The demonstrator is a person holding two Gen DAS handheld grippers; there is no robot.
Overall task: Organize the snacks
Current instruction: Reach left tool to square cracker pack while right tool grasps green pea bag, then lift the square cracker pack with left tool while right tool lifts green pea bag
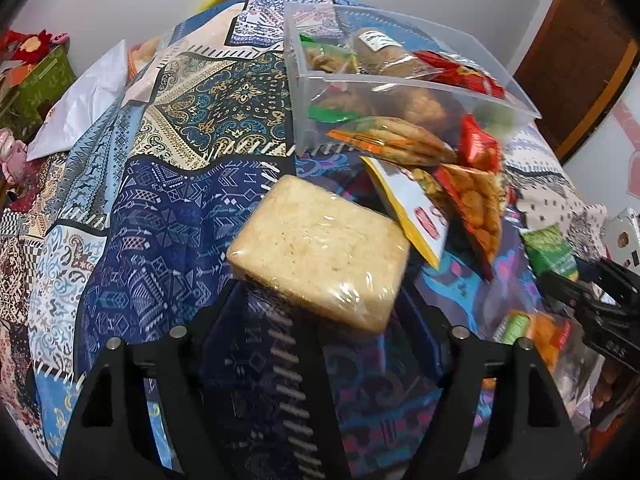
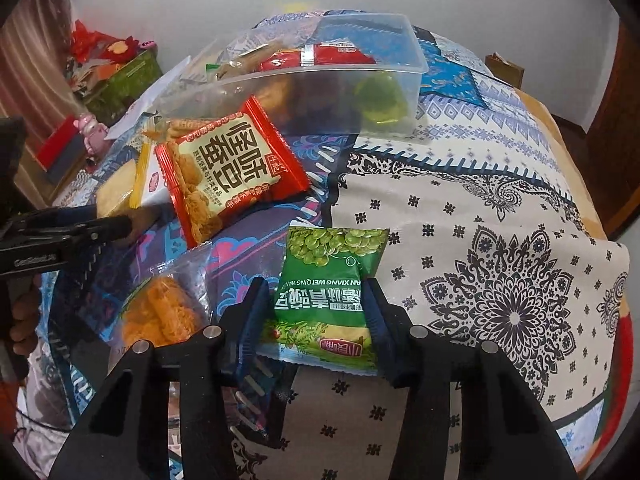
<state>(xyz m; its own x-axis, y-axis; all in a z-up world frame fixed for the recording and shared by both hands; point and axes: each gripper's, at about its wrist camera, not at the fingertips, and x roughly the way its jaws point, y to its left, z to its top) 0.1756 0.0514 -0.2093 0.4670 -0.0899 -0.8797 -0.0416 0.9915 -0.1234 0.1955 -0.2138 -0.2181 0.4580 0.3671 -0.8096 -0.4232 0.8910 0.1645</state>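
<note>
My left gripper (image 1: pixel 320 300) is shut on a plastic-wrapped pale rice cake (image 1: pixel 320 246) and holds it above the patterned cloth, short of the clear plastic bin (image 1: pixel 516 92). The bin holds several snack packs. My right gripper (image 2: pixel 318 308) is shut on a green pea snack packet (image 2: pixel 328 280), which lies on the cloth. A red and yellow snack packet (image 2: pixel 224 168) lies just before the bin (image 2: pixel 416 68). The left gripper (image 2: pixel 120 224) shows at the left of the right wrist view with the rice cake (image 2: pixel 114 192).
A clear bag of orange crisps (image 2: pixel 164 316) lies left of my right gripper. Yellow-white and orange packets (image 1: pixel 416 208) lie by the bin's near side. A white bag (image 1: pixel 80 104), a green box (image 1: pixel 44 76) and a pink toy (image 2: pixel 94 132) are at the far left.
</note>
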